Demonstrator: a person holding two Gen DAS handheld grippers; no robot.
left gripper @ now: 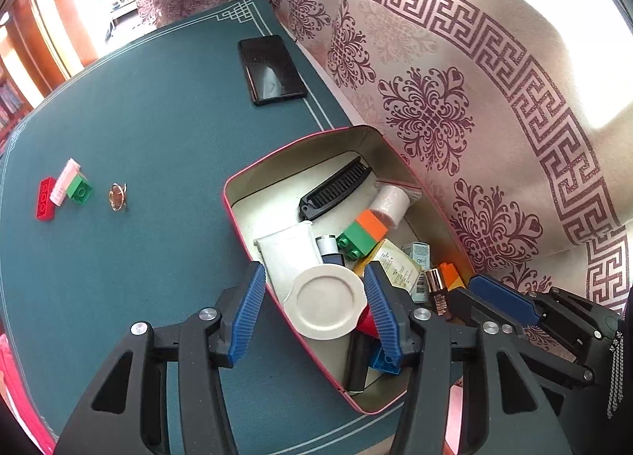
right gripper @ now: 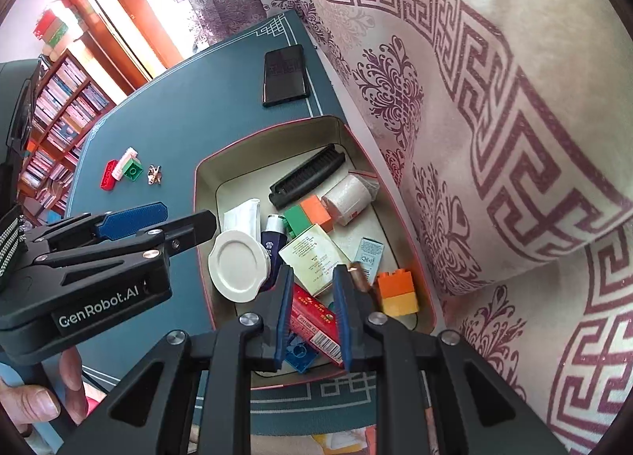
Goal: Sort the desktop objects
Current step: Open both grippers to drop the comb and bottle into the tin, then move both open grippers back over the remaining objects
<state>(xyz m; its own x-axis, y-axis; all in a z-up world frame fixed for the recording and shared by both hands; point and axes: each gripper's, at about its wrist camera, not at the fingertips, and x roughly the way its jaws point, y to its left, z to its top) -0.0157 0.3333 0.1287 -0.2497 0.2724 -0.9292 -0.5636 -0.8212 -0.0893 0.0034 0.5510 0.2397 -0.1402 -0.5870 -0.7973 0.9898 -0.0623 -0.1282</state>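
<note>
The tin box (left gripper: 237,194) with a red rim sits on the green table mat (left gripper: 138,118) against the wall, holding a white lid (left gripper: 324,300), black comb (left gripper: 336,186) and coloured blocks (left gripper: 364,233). Above it, the left gripper (left gripper: 314,296) stands open around the lid without pressing it. The right gripper (right gripper: 312,308) is closed with nothing held; a red, pink and green block cluster (left gripper: 63,192) lies apart on the mat.

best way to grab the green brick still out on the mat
Take the green brick by its two free side walls, coming from above. It sits studs-up on the mat, but the pink-and-white piece leans against one side, so close across the other pair of faces.
</note>
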